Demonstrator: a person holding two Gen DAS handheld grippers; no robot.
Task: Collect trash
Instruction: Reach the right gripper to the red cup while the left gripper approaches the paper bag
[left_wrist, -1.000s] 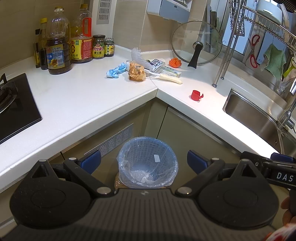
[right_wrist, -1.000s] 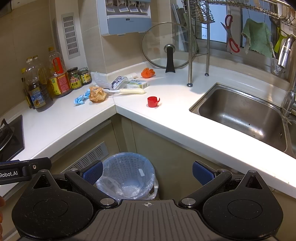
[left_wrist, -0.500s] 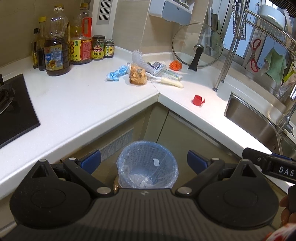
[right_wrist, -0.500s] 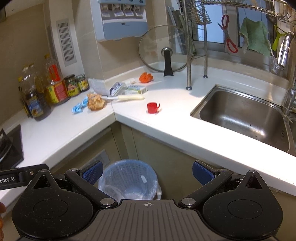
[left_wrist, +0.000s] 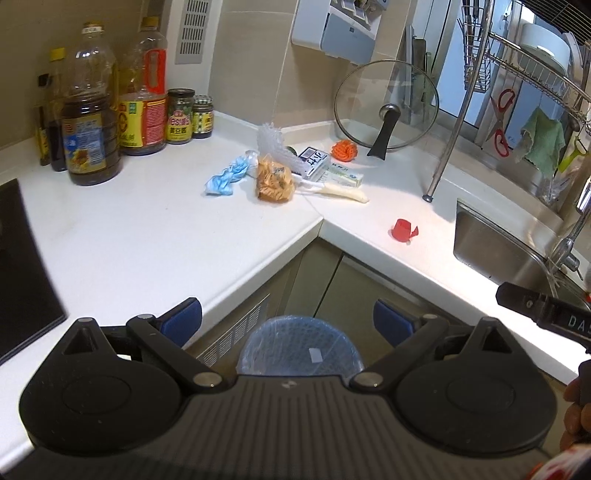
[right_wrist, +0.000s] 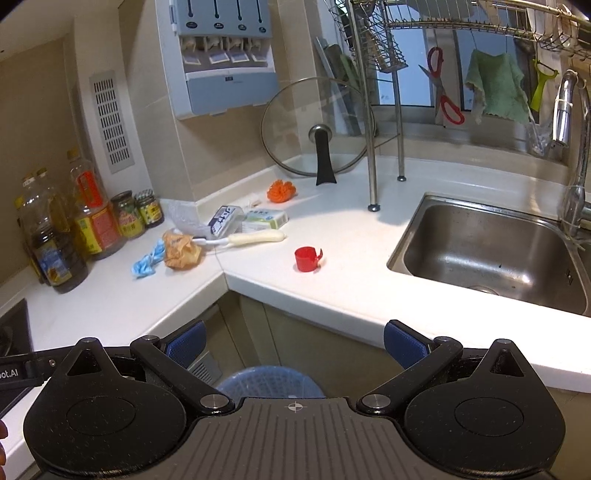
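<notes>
Now we hold both tongs spread wide and empty above the lined bin.
Our left tongs (left_wrist: 287, 322) and right tongs (right_wrist: 294, 344) hang over the blue bin (left_wrist: 299, 347) on the floor; on the counter (left_wrist: 147, 229) lie a crumpled brown wrapper (left_wrist: 275, 181), a blue wad (left_wrist: 227, 177) and a red cup (right_wrist: 306, 259), well apart from us.
</notes>
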